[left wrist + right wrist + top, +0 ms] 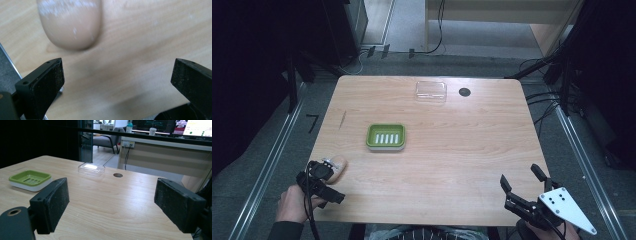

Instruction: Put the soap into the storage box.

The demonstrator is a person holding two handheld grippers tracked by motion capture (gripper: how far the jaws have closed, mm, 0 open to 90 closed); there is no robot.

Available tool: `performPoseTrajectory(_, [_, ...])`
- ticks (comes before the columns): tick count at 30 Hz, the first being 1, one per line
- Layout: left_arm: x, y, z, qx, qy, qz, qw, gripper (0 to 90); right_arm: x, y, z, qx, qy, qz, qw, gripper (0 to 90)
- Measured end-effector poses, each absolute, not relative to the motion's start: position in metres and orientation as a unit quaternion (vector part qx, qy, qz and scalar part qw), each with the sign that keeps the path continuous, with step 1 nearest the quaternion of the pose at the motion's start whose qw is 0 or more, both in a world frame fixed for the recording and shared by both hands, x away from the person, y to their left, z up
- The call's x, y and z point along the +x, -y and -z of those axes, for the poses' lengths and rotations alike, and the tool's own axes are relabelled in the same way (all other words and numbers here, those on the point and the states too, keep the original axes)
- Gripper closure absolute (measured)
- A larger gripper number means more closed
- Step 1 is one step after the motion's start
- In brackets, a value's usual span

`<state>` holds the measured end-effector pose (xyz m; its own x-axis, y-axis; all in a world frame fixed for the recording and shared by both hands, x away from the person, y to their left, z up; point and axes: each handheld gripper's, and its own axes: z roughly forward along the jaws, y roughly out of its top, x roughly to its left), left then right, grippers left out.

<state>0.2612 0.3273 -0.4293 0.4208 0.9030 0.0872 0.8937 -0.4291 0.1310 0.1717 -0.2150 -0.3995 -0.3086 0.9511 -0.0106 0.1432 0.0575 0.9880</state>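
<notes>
Left gripper (117,82) jaws spread wide, nothing between them, bare wood in the gap. Beige soap bar (71,23) lies just beyond the jaw tips, apart from both, white smears on its top. From the high view the left gripper (323,169) sits at the near-left corner of the worktop (452,165), soap bar (337,167) right at its tip, person's hand (292,204) behind it. Right gripper (521,181) at the near-right edge, jaws released and wide, holding nothing, grey plate on top. Green soap dish (385,136) left of centre, well apart from the soap. Clear plastic lid (431,91) at the far edge, dark round hole (464,92) just right of it.
</notes>
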Motion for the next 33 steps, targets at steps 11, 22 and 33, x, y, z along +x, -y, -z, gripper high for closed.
performPoseTrajectory(11, [0.278,-0.324,0.423,0.842,-0.532,-0.078,0.045,0.0,0.171,0.216,0.4,0.445,-0.616,-0.522,0.387,13.2])
performPoseTrajectory(22, [0.298,-0.329,0.426,0.843,-0.532,-0.071,0.049,0.0,0.172,0.216,0.4,0.445,-0.617,-0.521,0.387,13.2])
performPoseTrajectory(33, [0.317,-0.332,0.433,0.84,-0.537,-0.065,0.049,0.0,0.172,0.216,0.4,0.445,-0.616,-0.522,0.387,13.3])
